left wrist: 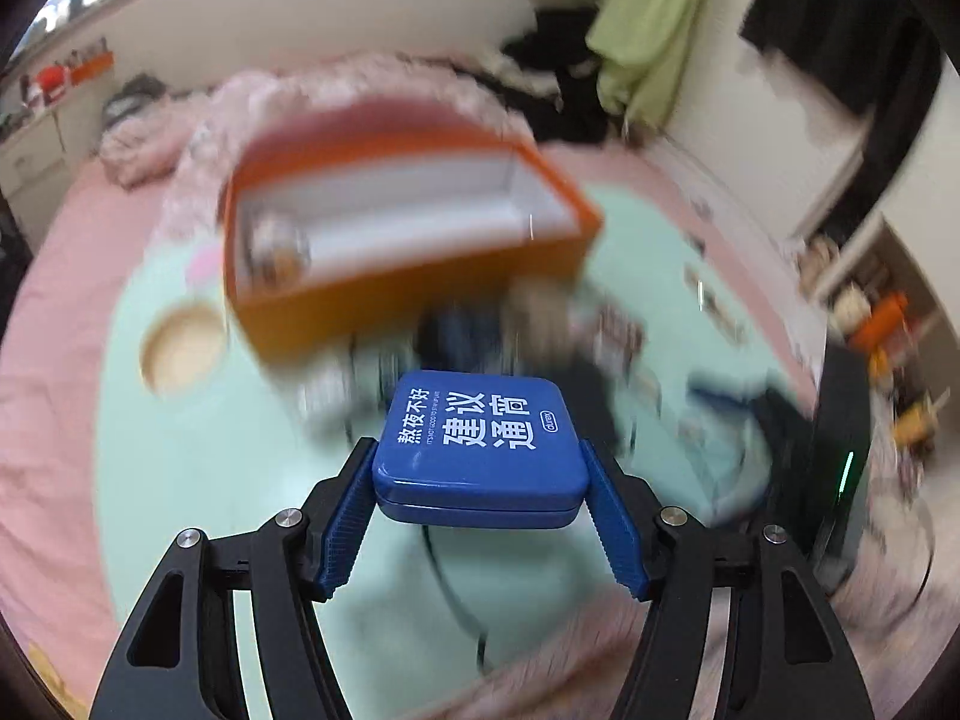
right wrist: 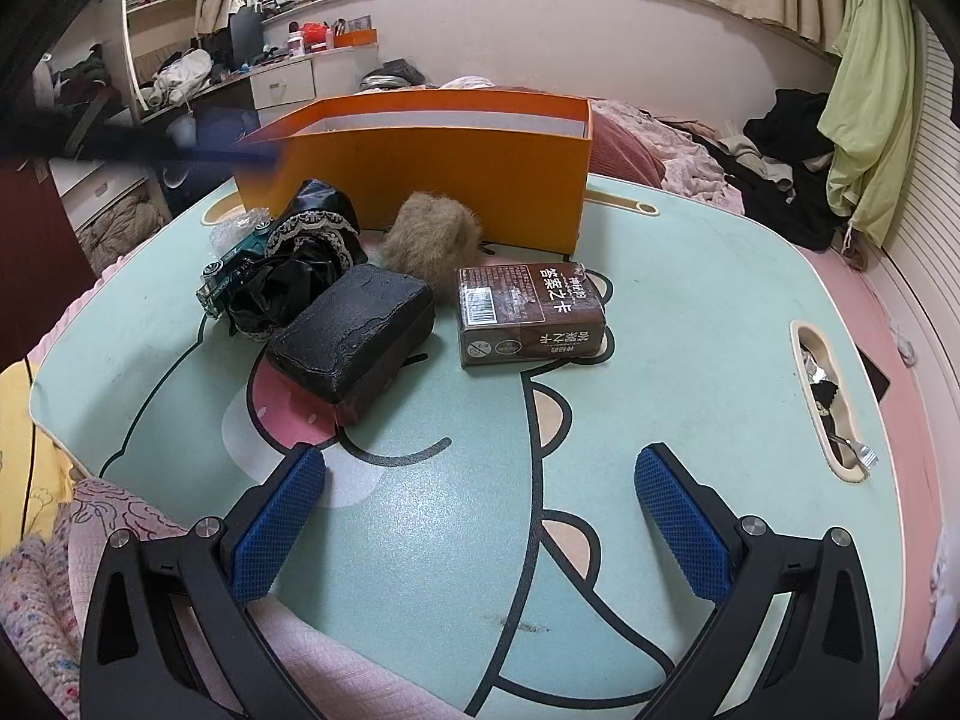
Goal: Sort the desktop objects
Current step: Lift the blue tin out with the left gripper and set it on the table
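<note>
In the left wrist view a flat blue tin [left wrist: 480, 438] with white lettering is gripped by its two sides in my left gripper [left wrist: 477, 449], which is shut on it above the table. Ahead of it, blurred, is the open orange box [left wrist: 414, 276] with a round object [left wrist: 279, 246] in its left end. My right gripper [right wrist: 480, 456] hangs open over the mint-green table [right wrist: 690, 360] with nothing between its fingers. Beyond it lie a brown card box [right wrist: 528, 315], a black case [right wrist: 354, 336], a furry tan ball [right wrist: 429, 237], black lace cloth [right wrist: 300, 258] and a toy car [right wrist: 231, 273], in front of the orange box [right wrist: 444, 180].
The table sits on a bed with pink bedding [right wrist: 690, 156] and piled clothes [right wrist: 780, 150]. A slot [right wrist: 831, 396] in the table's right side holds small items. A round recess [left wrist: 183, 348] lies left of the box. A blurred dark and blue streak [right wrist: 180, 153] crosses the upper left.
</note>
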A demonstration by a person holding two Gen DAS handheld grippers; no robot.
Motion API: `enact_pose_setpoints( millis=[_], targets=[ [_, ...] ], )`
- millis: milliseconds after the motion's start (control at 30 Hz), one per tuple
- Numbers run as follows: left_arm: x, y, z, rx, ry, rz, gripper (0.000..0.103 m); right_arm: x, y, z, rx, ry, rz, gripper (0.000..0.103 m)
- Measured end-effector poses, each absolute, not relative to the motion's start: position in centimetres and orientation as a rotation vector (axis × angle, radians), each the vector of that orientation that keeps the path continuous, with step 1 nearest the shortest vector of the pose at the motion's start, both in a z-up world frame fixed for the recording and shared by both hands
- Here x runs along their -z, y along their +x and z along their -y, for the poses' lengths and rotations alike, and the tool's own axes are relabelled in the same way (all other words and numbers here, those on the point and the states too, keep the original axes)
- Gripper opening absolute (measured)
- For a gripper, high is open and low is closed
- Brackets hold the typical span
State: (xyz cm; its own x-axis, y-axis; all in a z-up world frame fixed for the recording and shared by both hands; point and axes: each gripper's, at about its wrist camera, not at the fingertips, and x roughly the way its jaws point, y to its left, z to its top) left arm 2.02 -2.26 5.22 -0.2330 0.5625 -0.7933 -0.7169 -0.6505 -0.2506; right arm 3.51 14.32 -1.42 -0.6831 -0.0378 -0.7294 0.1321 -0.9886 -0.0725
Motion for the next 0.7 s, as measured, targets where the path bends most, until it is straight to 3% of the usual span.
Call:
enact_pose_setpoints(
  millis=[167,467,533,600,700],
  targets=[
    [-2.2,3.0,2.6,-2.025,-1.181,-0.268,0.066,1.4,3.5,-14.3,2.796,1.207,-0.181,0.103],
    [-1.4,2.6,0.6,-2.017,-1.162,-0.248,0.068,1.4,3.5,-14.3,2.798,1.209,-0.176,0.103],
    [-2.0,3.1,1.6,-2.012,-1.132,-0.208,0.076,1.4,3.5,-14.3,2.799,1.209,-0.176,0.103],
    [-2.5,3.9,3.0,-2.07,-1.078,-0.193,0.096,1.4,3.5,-14.3,2.8,1.21,-0.175,0.103],
    [-2.4,4.5,4.7,-2.175,-1.047,-0.188,0.1,1.4,3.5,-14.3,2.8,1.21,-0.174,0.103]
  ],
)
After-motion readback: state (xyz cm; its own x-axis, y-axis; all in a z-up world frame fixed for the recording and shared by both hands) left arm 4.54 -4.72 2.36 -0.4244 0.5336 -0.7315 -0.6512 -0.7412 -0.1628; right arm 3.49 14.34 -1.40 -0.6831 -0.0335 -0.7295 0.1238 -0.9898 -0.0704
